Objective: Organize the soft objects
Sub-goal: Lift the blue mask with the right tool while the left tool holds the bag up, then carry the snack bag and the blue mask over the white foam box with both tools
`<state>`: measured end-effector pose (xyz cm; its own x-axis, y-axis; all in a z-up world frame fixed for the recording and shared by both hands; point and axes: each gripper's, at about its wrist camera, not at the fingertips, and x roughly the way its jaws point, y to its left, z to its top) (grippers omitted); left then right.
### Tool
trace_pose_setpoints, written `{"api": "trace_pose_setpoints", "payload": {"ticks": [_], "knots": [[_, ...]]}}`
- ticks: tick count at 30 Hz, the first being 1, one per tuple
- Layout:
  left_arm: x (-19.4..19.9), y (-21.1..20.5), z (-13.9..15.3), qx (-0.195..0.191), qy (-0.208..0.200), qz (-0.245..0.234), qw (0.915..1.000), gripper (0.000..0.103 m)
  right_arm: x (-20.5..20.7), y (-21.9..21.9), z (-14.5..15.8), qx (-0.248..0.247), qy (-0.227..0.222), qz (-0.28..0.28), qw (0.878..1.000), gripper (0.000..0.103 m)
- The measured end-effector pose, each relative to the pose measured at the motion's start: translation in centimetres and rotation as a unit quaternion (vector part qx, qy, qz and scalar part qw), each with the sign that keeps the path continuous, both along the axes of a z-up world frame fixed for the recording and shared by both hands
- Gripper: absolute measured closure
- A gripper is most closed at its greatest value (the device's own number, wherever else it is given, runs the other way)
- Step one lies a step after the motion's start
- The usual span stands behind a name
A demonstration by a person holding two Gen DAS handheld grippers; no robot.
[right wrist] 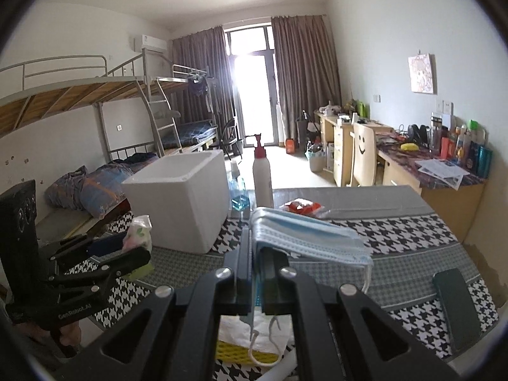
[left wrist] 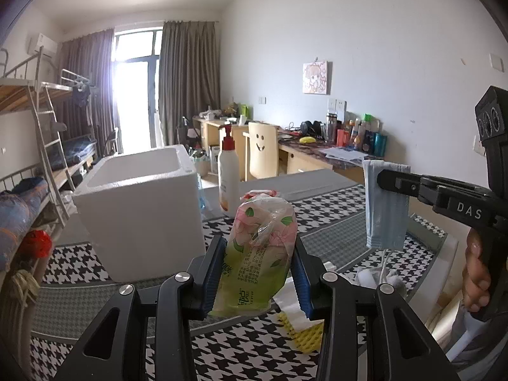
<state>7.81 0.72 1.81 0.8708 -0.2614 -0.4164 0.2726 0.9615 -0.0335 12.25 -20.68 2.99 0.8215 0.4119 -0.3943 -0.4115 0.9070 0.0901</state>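
My left gripper [left wrist: 258, 260] is shut on a floral green tissue pack [left wrist: 258, 254] and holds it above the table; the gripper [right wrist: 127, 254] and pack [right wrist: 139, 233] also show in the right wrist view. My right gripper [right wrist: 255, 254] is shut on a stack of blue face masks [right wrist: 304, 238], ear loops hanging down; from the left wrist view the gripper [left wrist: 381, 176] holds the masks [left wrist: 385, 204] hanging to the right. A white foam box [left wrist: 143, 206] stands open on the table, left of both grippers; it also shows in the right wrist view [right wrist: 184, 200].
The table has a houndstooth cloth [right wrist: 397, 231]. On it: a lotion pump bottle [left wrist: 228, 174], a red packet [right wrist: 303, 207], a blue-liquid bottle [right wrist: 239, 195], a dark phone [right wrist: 455, 311], a yellow sponge with white tissue [left wrist: 301, 327]. Bunk beds left, desks right.
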Motion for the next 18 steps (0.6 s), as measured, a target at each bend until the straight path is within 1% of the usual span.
{"api": "trace_pose_setpoints", "payload": {"ticks": [10,18], "knots": [[0.6,0.2,1.5,0.002,-0.010,0.010,0.9999,0.060,0.1,0.5,0.9,-0.005,-0.021,0.005,1.000,0.097],[1.5,0.0,2.0,0.008,-0.014,0.025,0.9996,0.060,0.9,1.5,1.5,-0.006,-0.019,0.013,1.000,0.097]]}}
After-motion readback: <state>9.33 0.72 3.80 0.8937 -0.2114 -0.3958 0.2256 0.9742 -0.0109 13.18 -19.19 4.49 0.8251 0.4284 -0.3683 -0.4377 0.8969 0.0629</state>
